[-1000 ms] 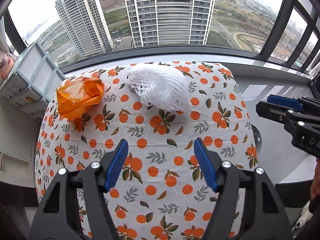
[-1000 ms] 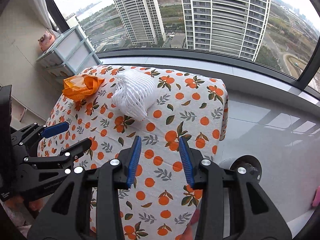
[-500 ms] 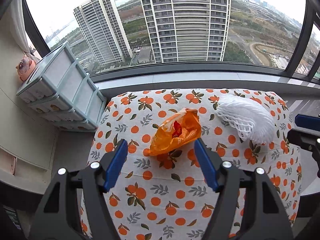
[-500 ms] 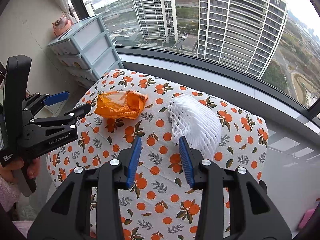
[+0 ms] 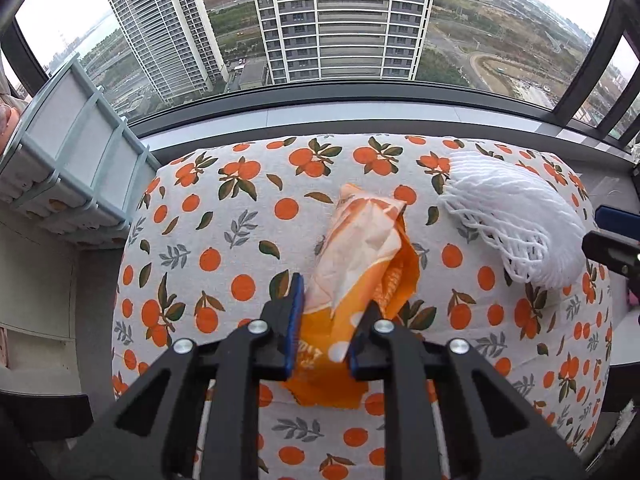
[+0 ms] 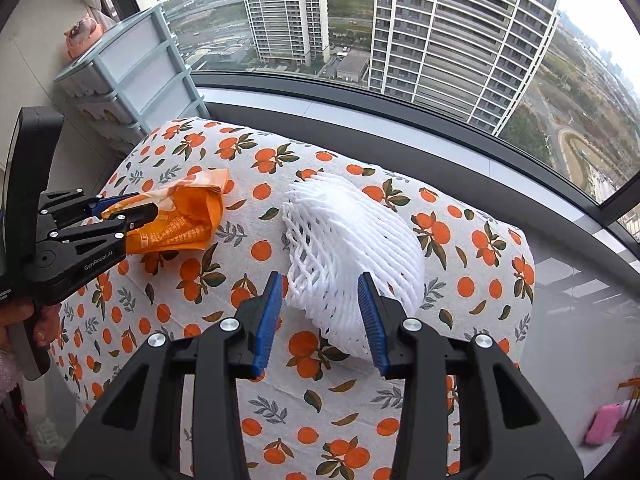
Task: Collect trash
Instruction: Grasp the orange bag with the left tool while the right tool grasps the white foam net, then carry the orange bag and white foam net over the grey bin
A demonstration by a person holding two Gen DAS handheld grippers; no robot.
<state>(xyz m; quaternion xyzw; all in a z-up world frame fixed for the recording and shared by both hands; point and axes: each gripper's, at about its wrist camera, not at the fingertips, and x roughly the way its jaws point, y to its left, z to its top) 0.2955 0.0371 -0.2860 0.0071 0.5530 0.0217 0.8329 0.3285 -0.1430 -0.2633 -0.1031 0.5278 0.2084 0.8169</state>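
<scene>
On the far left stands a pale blue set of drawers (image 6: 132,76) against the wall, with a small pink toy (image 6: 82,36) on top. A hand (image 6: 24,320) at the left edge holds the left gripper (image 5: 326,330). Its jaws are closing, and the orange wrapper (image 5: 360,264) is caught between the blue pads (image 5: 296,320), which squeeze its near end. The rest of the crinkly wrapper sticks out past the fingers, over the table with the orange-fruit cloth (image 5: 224,248). From the side view, the left gripper (image 6: 132,210) pinches the wrapper (image 6: 180,220) at the left part of the table (image 6: 460,248). Next, toward the right, a white foam fruit net (image 6: 352,256) lies on the cloth, near the wrapper but not touching it. The right gripper (image 6: 322,320) is partly open. The near end of the net sits between its two blue pads (image 6: 268,320); they are very close to its sides, but I cannot tell if they touch it. In the left view the net (image 5: 512,232) lies to the right of the wrapper, with the tip of the right gripper (image 5: 614,236) just beside it. On the far right, on the floor, there is something small and pink (image 6: 604,424). Behind it all, a big window (image 5: 340,20) shows tall buildings.
</scene>
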